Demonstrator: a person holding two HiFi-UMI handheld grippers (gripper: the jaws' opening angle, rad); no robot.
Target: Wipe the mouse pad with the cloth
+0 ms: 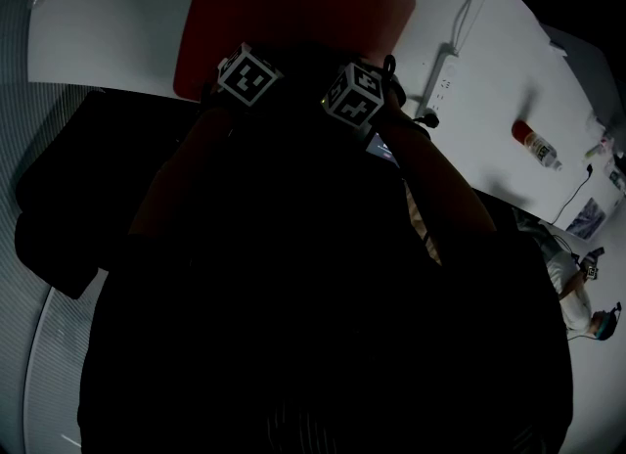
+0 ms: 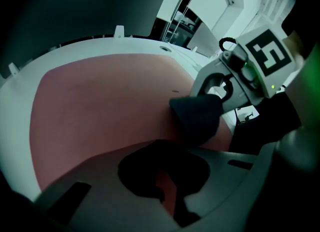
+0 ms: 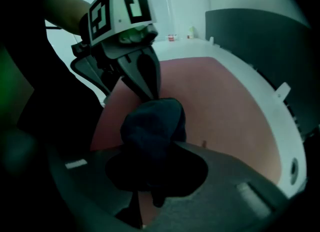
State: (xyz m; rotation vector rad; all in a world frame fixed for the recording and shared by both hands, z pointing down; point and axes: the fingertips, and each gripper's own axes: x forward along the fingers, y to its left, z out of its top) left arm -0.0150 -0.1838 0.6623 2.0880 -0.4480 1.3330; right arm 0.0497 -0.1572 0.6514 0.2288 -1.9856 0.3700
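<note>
The right gripper point(image 2: 216, 90) is clamped on a bunched dark cloth point(image 3: 152, 123), over the near edge of the flat red mouse pad point(image 2: 100, 101); contact is unclear. The left gripper point(image 3: 149, 88), jaws together and empty, sits beside the cloth. Press the cloth flat first, then sweep towards the pad's far edge on the white table point(image 2: 150, 51).

Head cam: high on the person, aimed steeply down past their arms, with the mouse pad point(image 1: 293, 22) at frame top. Left gripper cam: low and close over the pad, facing the right gripper point(image 2: 207, 101). Right gripper cam: the reverse, facing the left gripper point(image 3: 148, 92). All three share the pad. Both gripper cams catch the cloth point(image 3: 152, 126).
</note>
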